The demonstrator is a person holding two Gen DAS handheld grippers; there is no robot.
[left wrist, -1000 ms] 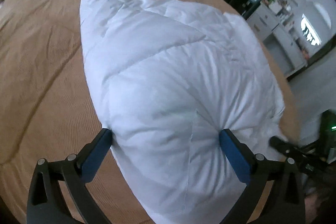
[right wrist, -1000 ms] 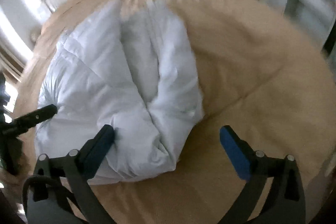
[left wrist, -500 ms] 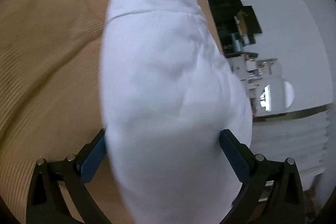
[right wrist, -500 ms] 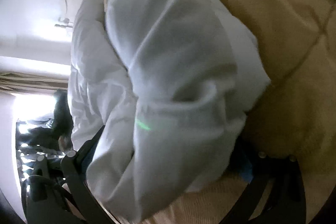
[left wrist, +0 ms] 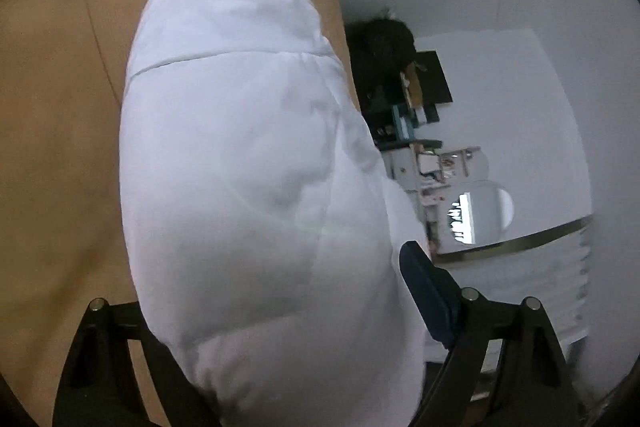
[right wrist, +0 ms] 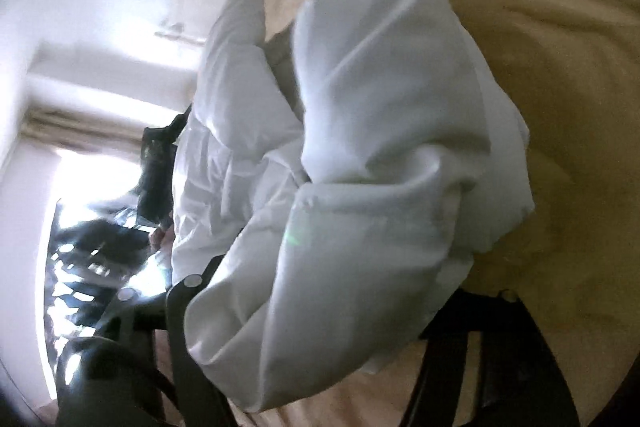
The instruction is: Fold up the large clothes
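A white padded jacket (left wrist: 248,187) lies bunched on the tan bedspread (left wrist: 52,131). My left gripper (left wrist: 280,267) straddles one end of it. Its jaws are closing, its right blue pad (left wrist: 424,287) presses the puffy fabric, and the left pad is hidden behind the bulge. In the right wrist view the jacket (right wrist: 380,155) is crumpled into thick folds. My right gripper (right wrist: 340,275) is closing on the near end, with the fabric squeezed between its fingers and covering both pads. The other gripper (right wrist: 158,163) and a hand (right wrist: 160,239) show dark at the jacket's far end.
The bedspread (right wrist: 560,107) spreads wide around the jacket. Past the bed's edge stand a dark bag (left wrist: 380,47), cluttered shelves (left wrist: 412,115), a white dresser (left wrist: 436,171) and a mirror (left wrist: 480,219). A bright window (right wrist: 80,227) glares on the right wrist view's left side.
Both grippers swung in and rolled, so the room now appears tilted. Their jaws narrowed onto the jacket, which went from lying flat to bunched up between the fingers.
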